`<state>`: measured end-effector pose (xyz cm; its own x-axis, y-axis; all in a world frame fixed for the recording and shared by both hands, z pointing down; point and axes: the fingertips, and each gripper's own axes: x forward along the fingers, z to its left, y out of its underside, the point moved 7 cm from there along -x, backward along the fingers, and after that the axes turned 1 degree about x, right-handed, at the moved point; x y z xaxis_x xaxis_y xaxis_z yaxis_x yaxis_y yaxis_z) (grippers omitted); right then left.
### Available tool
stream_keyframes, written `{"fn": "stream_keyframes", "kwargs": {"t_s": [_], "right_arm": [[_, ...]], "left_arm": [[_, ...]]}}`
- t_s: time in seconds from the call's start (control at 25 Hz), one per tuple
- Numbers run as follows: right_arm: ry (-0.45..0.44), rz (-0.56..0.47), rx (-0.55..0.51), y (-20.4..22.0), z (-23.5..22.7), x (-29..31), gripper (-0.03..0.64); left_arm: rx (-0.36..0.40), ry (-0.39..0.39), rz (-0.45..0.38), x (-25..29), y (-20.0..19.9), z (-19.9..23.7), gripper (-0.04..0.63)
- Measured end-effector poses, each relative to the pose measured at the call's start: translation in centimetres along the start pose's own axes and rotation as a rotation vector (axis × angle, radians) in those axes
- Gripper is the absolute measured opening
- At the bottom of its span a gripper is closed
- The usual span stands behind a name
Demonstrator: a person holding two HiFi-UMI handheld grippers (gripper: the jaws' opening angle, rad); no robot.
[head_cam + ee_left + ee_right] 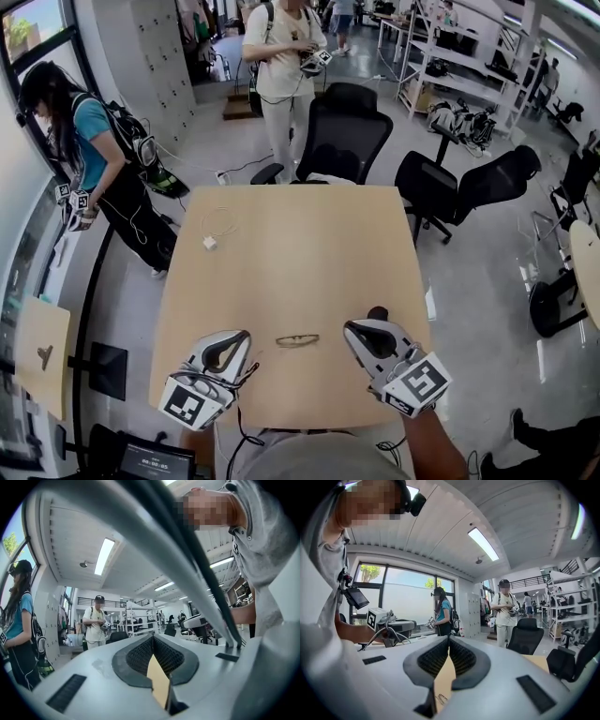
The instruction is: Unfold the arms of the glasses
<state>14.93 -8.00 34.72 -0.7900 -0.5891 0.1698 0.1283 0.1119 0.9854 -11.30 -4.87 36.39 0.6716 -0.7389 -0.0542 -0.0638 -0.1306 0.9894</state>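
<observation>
My left gripper (pixel 232 342) and right gripper (pixel 367 330) rest low over the near edge of the counter (pixel 291 262), a pale, smooth wood-grain slab with rounded corners. The glasses (pixel 297 340) lie flat on it between the two, close to that near edge and touching neither gripper. They are a thin, dark, wiry frame, and their arms look folded in, though at this size I can't be sure. In the left gripper view my fingers (pixel 138 656) are glossy grey shells lined with black, ribbed, mesh-like pads. The pads meet at the tips, leaving only a narrow wedge through which the tan counter shows (nothing is caught in there). The right gripper's fingers (pixel 433 656) have the same shape and the same honeycomb texture. They are also closed tip to tip on nothing, with a sliver of counter visible in the gap. Toward the far left corner of the counter lies a loose white cable (pixel 215 230) with a small blocky plug. A black mesh-backed office chair (pixel 345 136) stands at the far edge.
</observation>
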Motion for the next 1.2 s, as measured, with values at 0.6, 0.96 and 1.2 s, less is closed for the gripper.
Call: {"fn": "stream_keyframes", "kwargs": {"t_s": [0.6,0.96,1.2], "right_arm": [[-0.057,0.252,0.086,10.6,-2.9,7.4,0.009],[-0.103,0.502,0.137,20.5,-4.1,11.6,0.011],[-0.145,0.643,0.141,26.0,-4.4,13.3,0.015]], "left_arm": [[-0.133,0.078,0.276,3.7,14.5,2.0,0.008],[-0.232,0.199,0.502,5.0,25.6,1.1,0.008],[-0.264,0.257,0.583,5.9,29.9,0.6,0.008]]}}
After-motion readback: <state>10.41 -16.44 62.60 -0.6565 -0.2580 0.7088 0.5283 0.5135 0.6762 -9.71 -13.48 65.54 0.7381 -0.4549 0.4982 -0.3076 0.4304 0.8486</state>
